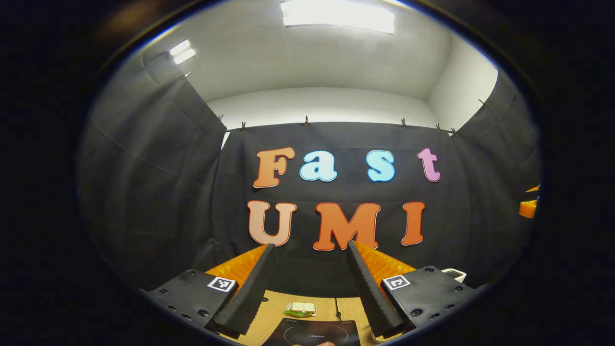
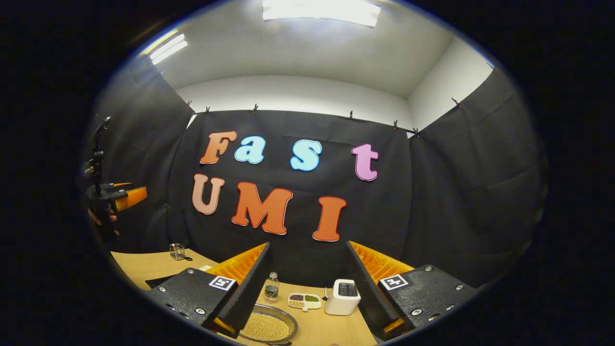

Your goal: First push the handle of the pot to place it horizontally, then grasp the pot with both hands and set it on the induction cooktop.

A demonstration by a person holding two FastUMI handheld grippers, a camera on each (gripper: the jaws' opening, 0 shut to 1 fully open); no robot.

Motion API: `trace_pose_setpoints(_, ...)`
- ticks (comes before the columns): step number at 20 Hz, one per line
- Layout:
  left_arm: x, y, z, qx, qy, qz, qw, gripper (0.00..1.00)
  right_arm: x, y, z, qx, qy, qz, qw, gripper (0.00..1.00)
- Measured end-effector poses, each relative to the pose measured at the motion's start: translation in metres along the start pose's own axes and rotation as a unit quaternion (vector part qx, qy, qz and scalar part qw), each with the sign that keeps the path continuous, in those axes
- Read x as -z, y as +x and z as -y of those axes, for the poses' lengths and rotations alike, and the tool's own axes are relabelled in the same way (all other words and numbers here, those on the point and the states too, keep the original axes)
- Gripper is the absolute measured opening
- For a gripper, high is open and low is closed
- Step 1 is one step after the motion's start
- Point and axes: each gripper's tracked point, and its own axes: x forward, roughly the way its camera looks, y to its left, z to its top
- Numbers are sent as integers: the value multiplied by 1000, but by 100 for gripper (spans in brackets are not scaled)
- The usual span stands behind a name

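Left gripper (image 1: 311, 247) raised, fingers spread, nothing between; right gripper (image 2: 307, 245) likewise spread and empty. Below, induction cooktop (image 1: 314, 332) bare on the table (image 2: 331, 327); pot out of sight, whereabouts impossible to tell. Apparently at the start: handle push, two-handed lift all remaining.

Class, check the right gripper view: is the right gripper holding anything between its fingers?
No: the right gripper is open, its fingers spread with nothing between them.
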Motion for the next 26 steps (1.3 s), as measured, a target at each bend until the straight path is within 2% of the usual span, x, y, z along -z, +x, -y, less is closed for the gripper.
trace_pose_setpoints(4,7,3,-8,-6,0,2,1000,98,23,-3,-20,-24,19,-38,999,90)
trace_pose_setpoints(6,10,4,-7,-2,-4,-2,1000,98,38,-4,-31,-32,25,-59,997,85)
trace_pose_setpoints(9,21,11,-12,-1,-9,-10,1000,98,63,-7,-47,-53,44,-101,993,73)
trace_pose_setpoints(10,25,13,-14,-1,-11,-14,1000,98,72,-9,-51,-59,52,-118,990,74)
trace_pose_setpoints(11,30,14,-15,-1,-13,-17,1000,98,81,-11,-54,-65,58,-135,987,66)
trace_pose_setpoints(13,37,17,-20,-6,-13,-20,1000,98,100,-14,-64,-79,75,-165,980,60)
trace_pose_setpoints(16,50,24,-29,-17,-20,-29,999,98,146,-23,-81,-100,105,-237,961,50)
trace_pose_setpoints(18,61,26,-30,-17,-21,-41,999,98,170,-26,-79,-91,128,-277,948,39)
trace_pose_setpoints(19,63,27,-31,-18,-20,-44,999,98,181,-26,-81,-89,137,-294,942,30)
trace_pose_setpoints(20,65,26,-36,-24,-17,-45,999,96,189,-28,-87,-93,148,-307,935,25)
trace_pose_setpoints(21,67,29,-42,-33,-13,-44,998,98,198,-29,-91,-97,158,-321,929,18)
trace_pose_setpoints(22,69,30,-46,-41,-11,-45,998,98,208,-30,-97,-104,171,-338,920,15)
trace_pose_setpoints(23,74,29,-48,-47,-11,-47,998,97,217,-33,-103,-112,186,-354,909,11)
trace_pose_setpoints(26,82,33,-49,-51,-9,-53,997,96,251,-53,-125,-130,241,-428,861,2)
